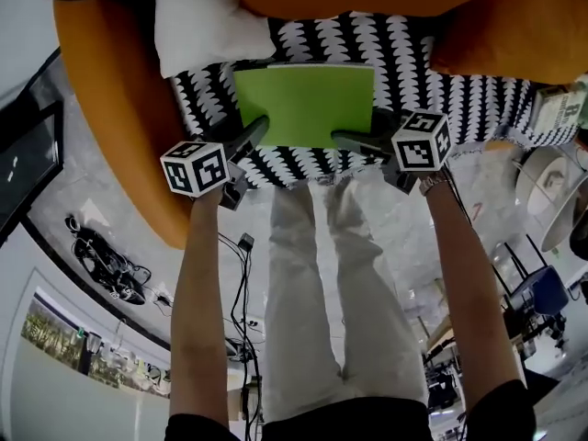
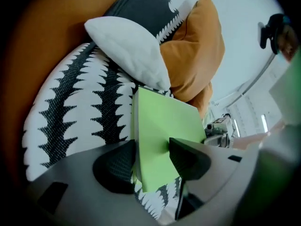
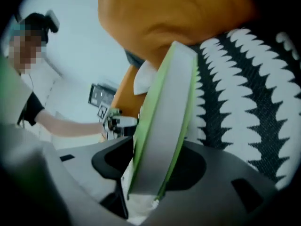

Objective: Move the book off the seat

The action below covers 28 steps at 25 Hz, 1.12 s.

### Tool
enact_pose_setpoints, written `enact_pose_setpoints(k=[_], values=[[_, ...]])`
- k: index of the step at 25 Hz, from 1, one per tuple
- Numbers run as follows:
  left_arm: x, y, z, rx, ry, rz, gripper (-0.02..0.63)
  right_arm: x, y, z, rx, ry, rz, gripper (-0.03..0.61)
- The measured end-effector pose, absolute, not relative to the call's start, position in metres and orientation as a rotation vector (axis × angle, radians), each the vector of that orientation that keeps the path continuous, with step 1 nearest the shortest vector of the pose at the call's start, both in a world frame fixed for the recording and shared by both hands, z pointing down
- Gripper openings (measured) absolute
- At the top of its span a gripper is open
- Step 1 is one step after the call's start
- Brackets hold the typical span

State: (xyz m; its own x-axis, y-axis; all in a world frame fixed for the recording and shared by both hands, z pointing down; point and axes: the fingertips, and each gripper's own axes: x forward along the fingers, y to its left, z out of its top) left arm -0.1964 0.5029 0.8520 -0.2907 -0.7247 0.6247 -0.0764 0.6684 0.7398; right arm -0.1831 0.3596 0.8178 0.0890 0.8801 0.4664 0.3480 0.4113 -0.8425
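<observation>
Setting: open office or lab floor. Orange armchair [image 1: 110, 127] on polished stone floor [image 1: 92, 200], loose cables [image 1: 241, 288] trailing across it, blue office chair [image 1: 542, 292] at right.

book [image 1: 305, 104] on seat [image 1: 432, 72], pillow [image 1: 197, 21] behind-L, L gripper [image 1: 255, 129] & R gripper [image 1: 344, 139] at near corners

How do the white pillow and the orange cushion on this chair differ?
The white pillow is white and smaller; the orange cushion is orange and bulkier. The white pillow leans across the patterned seat; the orange cushion stands beside it. Both lie beyond the green book.
</observation>
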Motion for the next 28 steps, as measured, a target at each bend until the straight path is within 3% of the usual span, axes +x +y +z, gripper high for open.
enact_pose_setpoints(k=[2,6,15,19,28], values=[[-0.195,0.499,0.852,0.622,-1.792,-0.786,0.232,-0.206,0.355,0.812,-1.039,-1.571,0.747,0.179],[-0.195,0.499,0.847,0.598,-1.865,-0.818,0.232,-0.214,0.354,0.807,-0.926,-1.583,0.879,0.149],[-0.188,0.486,0.780,0.752,-2.020,-0.863,0.235,-0.213,0.339,0.750,-0.934,-1.604,1.075,0.138],[-0.196,0.477,0.718,0.854,-2.045,-1.007,0.362,-0.218,0.332,0.699,-0.952,-1.670,1.109,0.138],[-0.222,0.482,0.582,1.008,-2.164,-0.962,0.376,-0.227,0.330,0.574,-1.008,-1.836,1.212,0.138]])
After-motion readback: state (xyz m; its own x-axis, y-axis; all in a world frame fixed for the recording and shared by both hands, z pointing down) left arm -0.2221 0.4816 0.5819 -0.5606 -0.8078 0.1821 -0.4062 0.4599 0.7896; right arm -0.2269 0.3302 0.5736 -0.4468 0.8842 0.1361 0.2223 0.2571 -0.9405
